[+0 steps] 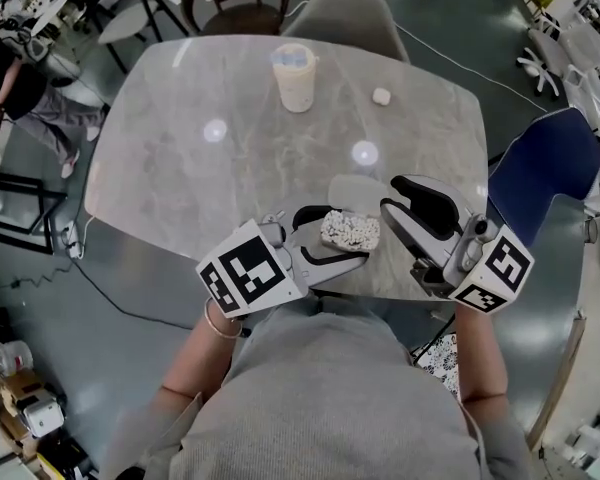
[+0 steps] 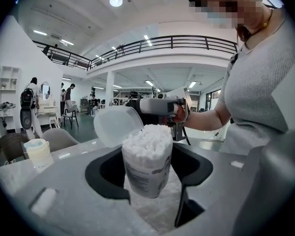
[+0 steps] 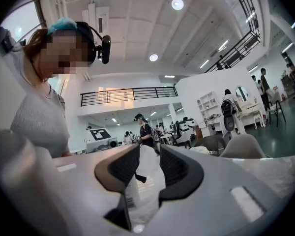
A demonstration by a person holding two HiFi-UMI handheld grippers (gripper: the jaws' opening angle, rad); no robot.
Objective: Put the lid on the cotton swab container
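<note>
One grey marbled tabletop [image 1: 230,188], two chairs at its far edge. Two claws over the near edge. Left claw [image 1: 342,236] is clamped across the body of the one cotton swab container [image 1: 350,230], which is packed full of white swabs. Its long axis is near upright, with the open mouth up and tipped a little toward the person. Right claw [image 1: 392,196] has its jaws apart and gripping nothing, the tips just beside the one translucent lid [image 1: 352,188]. The lid stands tilted at the container's far rim; contact cannot be told. One pale tub [image 1: 295,76] and one small white piece [image 1: 381,96] sit well apart, across the tabletop.
</note>
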